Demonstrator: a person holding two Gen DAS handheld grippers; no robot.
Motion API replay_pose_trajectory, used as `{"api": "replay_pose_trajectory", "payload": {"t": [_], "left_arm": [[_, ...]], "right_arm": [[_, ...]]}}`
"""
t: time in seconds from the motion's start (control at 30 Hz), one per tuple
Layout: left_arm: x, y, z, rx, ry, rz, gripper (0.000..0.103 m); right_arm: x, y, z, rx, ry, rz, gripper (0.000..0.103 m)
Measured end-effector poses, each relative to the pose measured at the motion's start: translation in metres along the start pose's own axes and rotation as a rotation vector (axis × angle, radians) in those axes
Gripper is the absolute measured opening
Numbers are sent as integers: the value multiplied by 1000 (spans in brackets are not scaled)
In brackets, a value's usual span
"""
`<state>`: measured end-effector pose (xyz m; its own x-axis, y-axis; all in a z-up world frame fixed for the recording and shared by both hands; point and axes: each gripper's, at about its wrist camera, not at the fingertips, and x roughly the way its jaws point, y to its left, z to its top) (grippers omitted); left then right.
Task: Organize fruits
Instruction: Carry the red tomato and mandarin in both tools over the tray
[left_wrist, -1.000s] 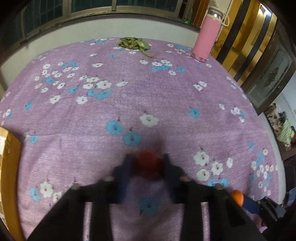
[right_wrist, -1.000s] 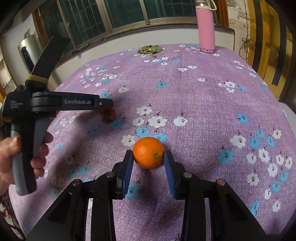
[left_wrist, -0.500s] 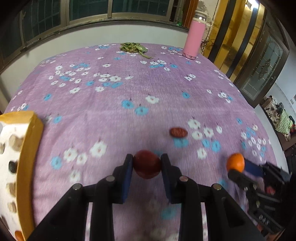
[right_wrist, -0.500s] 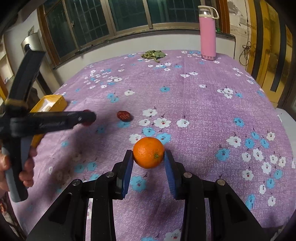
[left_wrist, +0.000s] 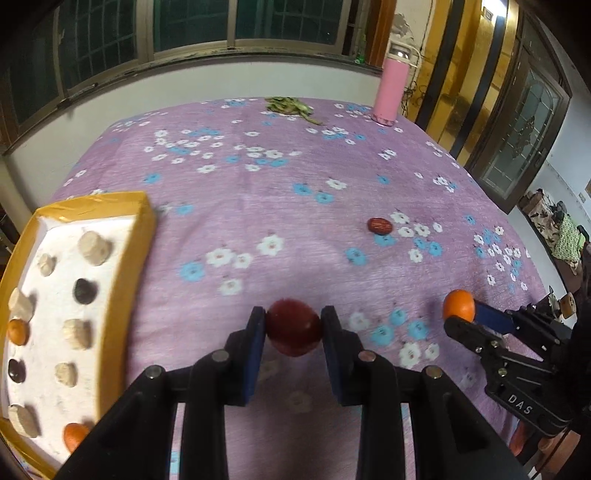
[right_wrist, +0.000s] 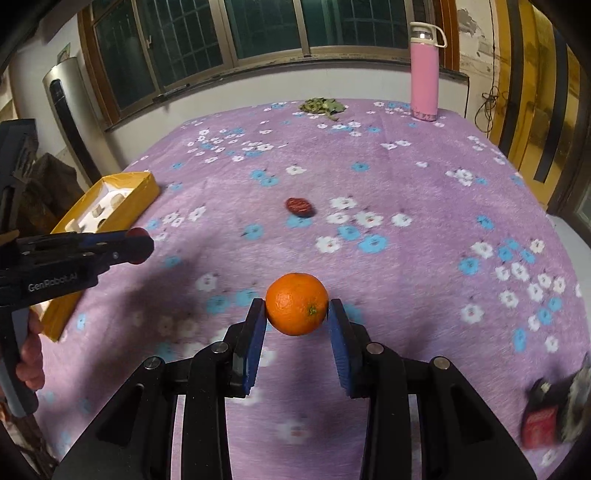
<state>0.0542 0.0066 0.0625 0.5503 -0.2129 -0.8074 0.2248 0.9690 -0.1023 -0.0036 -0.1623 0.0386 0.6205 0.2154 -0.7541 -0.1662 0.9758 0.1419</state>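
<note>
two fruits are in our grip and off the purple flowered cloth (right_wrist: 424, 206) at this moment: our left gripper (left_wrist: 293, 326) has its blue pads pressed on a dark red fruit (left_wrist: 293, 326), and our right gripper (right_wrist: 296, 314) is clamped just as narrowly on an orange (right_wrist: 296, 303). both jaws stand close together, each filled by its fruit. at the near left of the table sits the yellow-walled tray (left_wrist: 127, 280), its white floor dotted with pale round pegs, a couple of dark pieces and two small orange fruits, so we judge some sorting is done. one red date (right_wrist: 298, 205) lies alone on the cloth, towards the middle and well apart from the tray. by our reckoning the work is partway through: two fruits are held above the cloth and not yet placed, and the date is left to collect. whether more fruit waits out of view we cannot tell. a pink bottle (right_wrist: 424, 72) and a heap of green leaves (right_wrist: 322, 106) stand at the far edge, seemingly no part of the job.
</note>
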Motion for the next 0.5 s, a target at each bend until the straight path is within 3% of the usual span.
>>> {"api": "replay_pose_trajectory", "payload": {"t": [0.5], "left_arm": [[-34, 114, -10, -108, -51, 55, 33]], "right_arm": [[26, 119, 24, -95, 22, 86, 33]]}}
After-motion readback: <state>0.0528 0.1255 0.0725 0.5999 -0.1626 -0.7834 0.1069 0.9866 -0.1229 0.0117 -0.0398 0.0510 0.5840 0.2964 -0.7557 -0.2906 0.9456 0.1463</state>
